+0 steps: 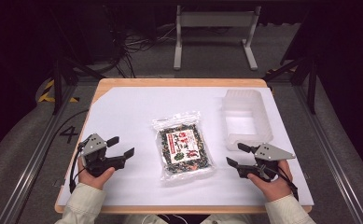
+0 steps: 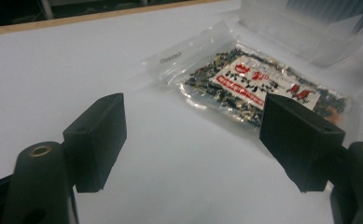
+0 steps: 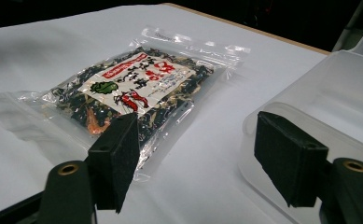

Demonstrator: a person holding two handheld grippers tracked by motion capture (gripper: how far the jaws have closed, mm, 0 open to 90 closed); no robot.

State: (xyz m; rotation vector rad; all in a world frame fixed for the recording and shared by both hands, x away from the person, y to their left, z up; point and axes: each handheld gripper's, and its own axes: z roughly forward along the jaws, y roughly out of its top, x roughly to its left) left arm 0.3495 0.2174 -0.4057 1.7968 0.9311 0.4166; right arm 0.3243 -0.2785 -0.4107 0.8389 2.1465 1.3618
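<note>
Clear plastic wraps the snack packet (image 1: 184, 149), which in the high view lies flat at the middle of the white table (image 1: 123, 112), its sealed top edge toward the far side, between the left gripper (image 1: 121, 146) and the right gripper (image 1: 238, 155). Both grippers rest low on the table, each held in a hand, jaws spread with nothing between them, well apart from the packet. A translucent plastic tub (image 1: 246, 119) stands just beyond the right gripper, to the right of the packet. Past the table, the high view takes in grey floor, cables and a metal stand. The left gripper view brings the packet in close at upper right: dark, flaky contents, a white label with red print, and a plain zip strip along one end; the tub's wall rises behind it, and the two black jaws stand wide over bare table. The right gripper view shows the label's green leaf mark and a reddish shrimp picture, glare on the wrinkled film, and the tub's rim just behind the right-hand jaw.
</note>
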